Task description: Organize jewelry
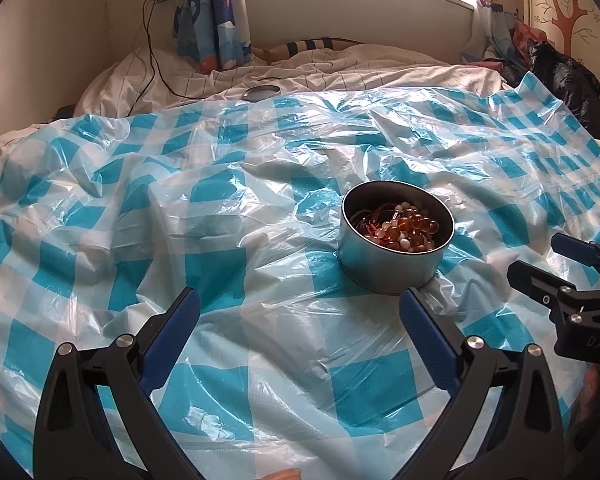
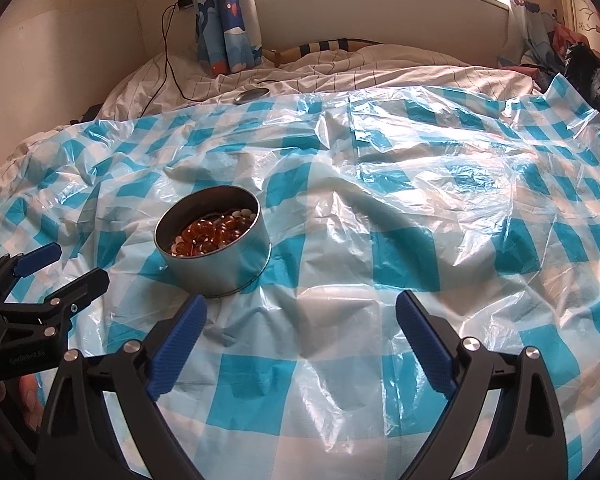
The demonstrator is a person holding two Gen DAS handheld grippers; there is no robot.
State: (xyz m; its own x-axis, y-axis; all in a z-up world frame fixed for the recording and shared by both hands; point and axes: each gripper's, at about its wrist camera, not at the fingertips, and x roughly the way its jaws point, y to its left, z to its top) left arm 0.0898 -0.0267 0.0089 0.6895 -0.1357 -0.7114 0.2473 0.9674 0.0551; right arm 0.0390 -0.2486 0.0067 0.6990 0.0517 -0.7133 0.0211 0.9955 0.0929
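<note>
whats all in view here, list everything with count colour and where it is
tin: one, silver, open, on the checked sheet near both grippers
beads: many, amber and white with red cord, inside the tin
lid: one, silver, far edge of the sheet, on the bedding
plastic sheet: one, blue and white checked, spread over the bed
cable: one, black, from wall plug down onto the bed
curtain: one, blue patterned, by the window
left gripper: black, blue pads, open, empty
right gripper: black, blue pads, open, empty
</note>
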